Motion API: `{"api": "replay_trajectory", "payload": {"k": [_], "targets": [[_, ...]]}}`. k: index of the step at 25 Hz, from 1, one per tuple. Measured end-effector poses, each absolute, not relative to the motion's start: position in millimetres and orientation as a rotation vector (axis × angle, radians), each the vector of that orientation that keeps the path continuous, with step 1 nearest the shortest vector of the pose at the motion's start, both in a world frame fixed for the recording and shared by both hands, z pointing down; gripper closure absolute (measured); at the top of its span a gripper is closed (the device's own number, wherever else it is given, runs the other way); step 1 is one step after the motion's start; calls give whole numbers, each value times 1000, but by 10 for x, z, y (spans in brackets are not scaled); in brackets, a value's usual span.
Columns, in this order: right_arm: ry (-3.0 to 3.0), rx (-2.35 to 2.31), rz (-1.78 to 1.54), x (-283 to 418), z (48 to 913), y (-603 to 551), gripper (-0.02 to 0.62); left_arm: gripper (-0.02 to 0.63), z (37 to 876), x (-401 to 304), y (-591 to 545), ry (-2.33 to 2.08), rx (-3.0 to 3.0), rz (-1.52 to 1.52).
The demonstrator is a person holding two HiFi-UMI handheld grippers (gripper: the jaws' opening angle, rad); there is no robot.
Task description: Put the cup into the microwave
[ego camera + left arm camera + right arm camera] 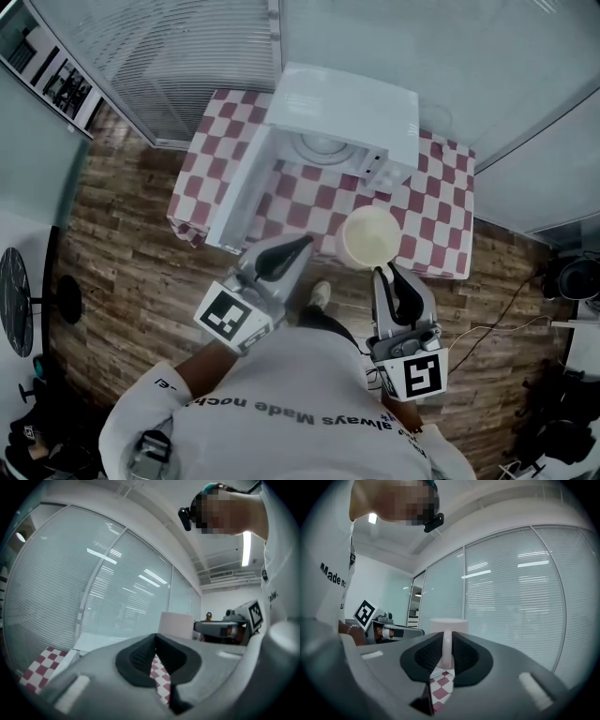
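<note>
A cream cup [369,237] hangs above the front edge of the checkered table [441,216], just in front of the white microwave [347,117]. My right gripper [382,274] is shut on the cup's handle [446,649], and the cup's body [449,624] stands upright past the jaws. The microwave's door [239,192] is swung wide open to the left, and the turntable [323,145] shows inside. My left gripper [298,246] is shut with nothing in it, near the door's lower edge and left of the cup. The left gripper view also shows the cup [176,623] with the right gripper [220,627] beside it.
Glass walls with blinds [178,56] stand behind the table. A wooden floor [122,272] surrounds it. Cables [506,314] lie on the floor at the right, and a dark round stand [19,300] is at the far left.
</note>
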State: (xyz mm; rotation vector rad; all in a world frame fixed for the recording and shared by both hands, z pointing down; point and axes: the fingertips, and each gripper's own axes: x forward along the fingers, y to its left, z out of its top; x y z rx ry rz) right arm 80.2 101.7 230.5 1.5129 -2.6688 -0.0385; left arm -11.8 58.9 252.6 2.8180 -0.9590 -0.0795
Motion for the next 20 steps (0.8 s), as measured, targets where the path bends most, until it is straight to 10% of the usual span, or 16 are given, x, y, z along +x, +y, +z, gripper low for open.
{"api": "replay_trajectory", "payload": {"k": [20], "targets": [[-2721,1446,-37,1668,2340,137,549,601,2530,753,-287,-1021,2815,-70]]}}
